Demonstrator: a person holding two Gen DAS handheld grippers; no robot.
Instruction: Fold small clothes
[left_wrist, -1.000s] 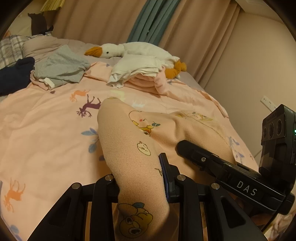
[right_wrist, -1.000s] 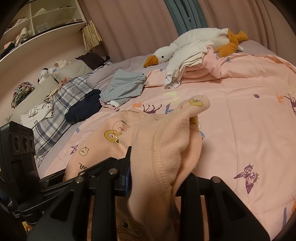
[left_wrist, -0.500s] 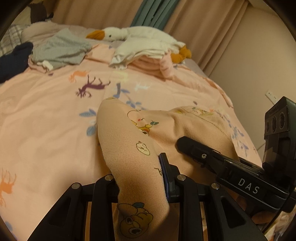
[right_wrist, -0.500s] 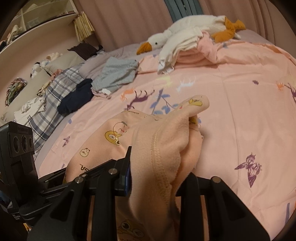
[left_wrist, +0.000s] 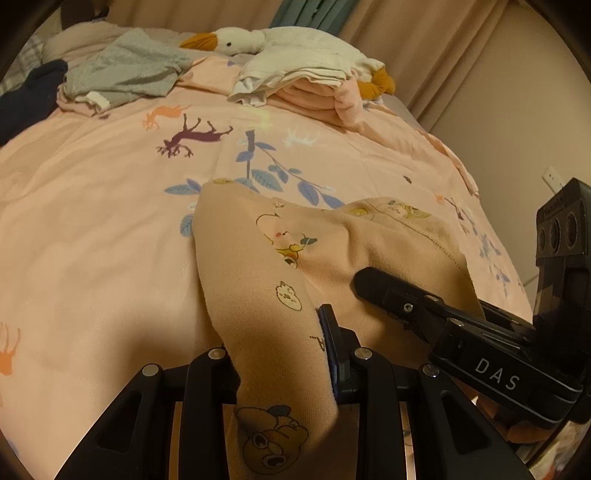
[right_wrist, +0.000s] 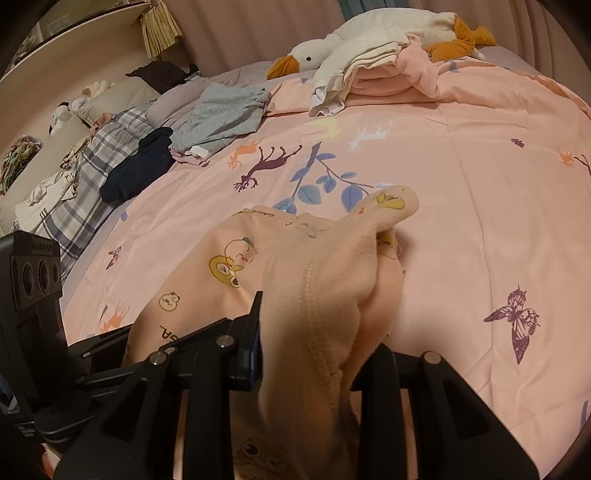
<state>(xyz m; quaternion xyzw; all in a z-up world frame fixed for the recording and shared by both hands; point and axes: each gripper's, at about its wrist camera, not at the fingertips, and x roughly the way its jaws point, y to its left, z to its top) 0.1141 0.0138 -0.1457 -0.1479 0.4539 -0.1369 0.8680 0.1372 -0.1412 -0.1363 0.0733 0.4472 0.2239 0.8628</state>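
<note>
Peach garment (left_wrist: 258, 280); two tongs (left_wrist: 284, 354) (right_wrist: 314, 354) clamp it

Bed (right_wrist: 480, 166) is open across the middle & right, past the peach garment (right_wrist: 258, 266). Far edge blocked: goose plush (right_wrist: 388, 29) w/ folded stack (right_wrist: 373, 74) against it. Left side: grey top (right_wrist: 221, 114), navy item (right_wrist: 140, 166), plaid blanket (right_wrist: 92, 166) crowd the way.

The right gripper (right_wrist: 314, 354) clamps a bunched peach garment (right_wrist: 325, 280) above the pink bedspread (right_wrist: 461, 166).
</note>
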